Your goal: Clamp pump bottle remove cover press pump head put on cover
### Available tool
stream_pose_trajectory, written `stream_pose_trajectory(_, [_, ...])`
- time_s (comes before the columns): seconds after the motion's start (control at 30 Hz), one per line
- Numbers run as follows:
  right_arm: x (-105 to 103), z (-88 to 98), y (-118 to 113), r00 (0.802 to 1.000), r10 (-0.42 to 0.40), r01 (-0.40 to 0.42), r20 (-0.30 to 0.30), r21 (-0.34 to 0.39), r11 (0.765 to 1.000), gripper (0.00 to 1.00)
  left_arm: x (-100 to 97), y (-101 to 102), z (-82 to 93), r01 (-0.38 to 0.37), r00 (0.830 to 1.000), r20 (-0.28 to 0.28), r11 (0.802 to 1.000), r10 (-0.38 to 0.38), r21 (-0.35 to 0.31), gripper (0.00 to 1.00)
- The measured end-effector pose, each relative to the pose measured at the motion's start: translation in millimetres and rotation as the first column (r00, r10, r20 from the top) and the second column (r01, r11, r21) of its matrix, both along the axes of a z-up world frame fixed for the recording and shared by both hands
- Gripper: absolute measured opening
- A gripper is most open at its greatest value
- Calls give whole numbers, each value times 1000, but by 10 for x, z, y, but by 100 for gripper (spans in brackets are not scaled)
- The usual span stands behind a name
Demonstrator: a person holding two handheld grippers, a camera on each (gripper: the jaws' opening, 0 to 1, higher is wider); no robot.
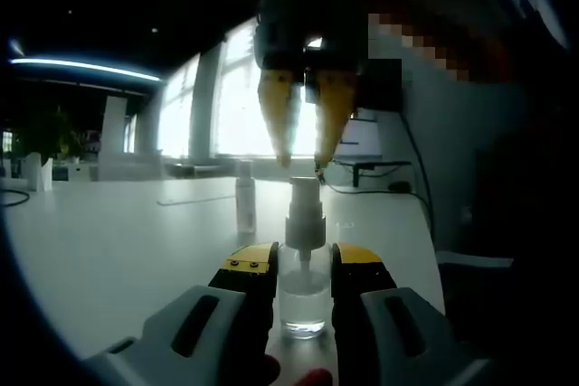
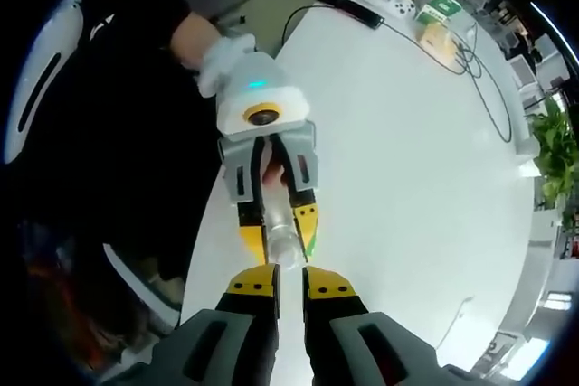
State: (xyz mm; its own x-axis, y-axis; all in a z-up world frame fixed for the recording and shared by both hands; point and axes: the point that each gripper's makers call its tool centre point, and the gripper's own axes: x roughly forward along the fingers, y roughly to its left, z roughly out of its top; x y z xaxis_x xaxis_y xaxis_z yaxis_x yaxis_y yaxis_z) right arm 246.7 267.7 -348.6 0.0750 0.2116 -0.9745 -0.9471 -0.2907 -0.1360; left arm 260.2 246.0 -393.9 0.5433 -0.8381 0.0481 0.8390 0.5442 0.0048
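Pump bottle (image 1: 303, 291): your clear bottle stands upright on the white table.
Pump head (image 1: 305, 210): white, uncovered.

Both grippers have grey bodies and yellow-tipped black jaws: the left gripper (image 1: 303, 288) and the right gripper (image 2: 290, 300). The person wears a white glove (image 2: 222, 59) and a dark sleeve (image 2: 136, 6).

I find no legible text, label, brand, number or sign in either of my views. The bottle (image 1: 303, 291) clamped in my left gripper (image 1: 303, 268) is clear and carries no readable marking. Small boxes (image 2: 432, 20) at the far end of the table (image 2: 434, 169) in my right gripper view show print too small and blurred to read.
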Motion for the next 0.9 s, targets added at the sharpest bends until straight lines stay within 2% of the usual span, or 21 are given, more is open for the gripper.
stream_pose_trajectory(0.3, [-50, 127, 41, 998, -29, 37, -47, 173, 984, 7, 17, 13, -11, -1, 1000, 0, 1000, 1, 0, 15])
stream_pose_trajectory(0.43, [-11, 183, 50, 995, -72, 88, -67, 284, 955, 8, 15, 13, -11, -1, 1000, 0, 1000, 1, 0, 15])
stream_pose_trajectory(0.6, [30, 288, 70, 992, -96, 120, -75, 430, 895, 9, 15, 12, -14, -1, 1000, -1, 1000, 1, 0, 15])
stream_pose_trajectory(0.73, [39, 253, -13, 992, -112, 127, -60, 468, 874, 11, 11, 10, -15, -2, 1000, 0, 1000, 2, 1, 15])
stream_pose_trajectory(0.9, [70, 271, -40, 987, -148, 157, -60, 544, 824, 13, 9, 8, -17, -2, 1000, -1, 1000, 2, 1, 15])
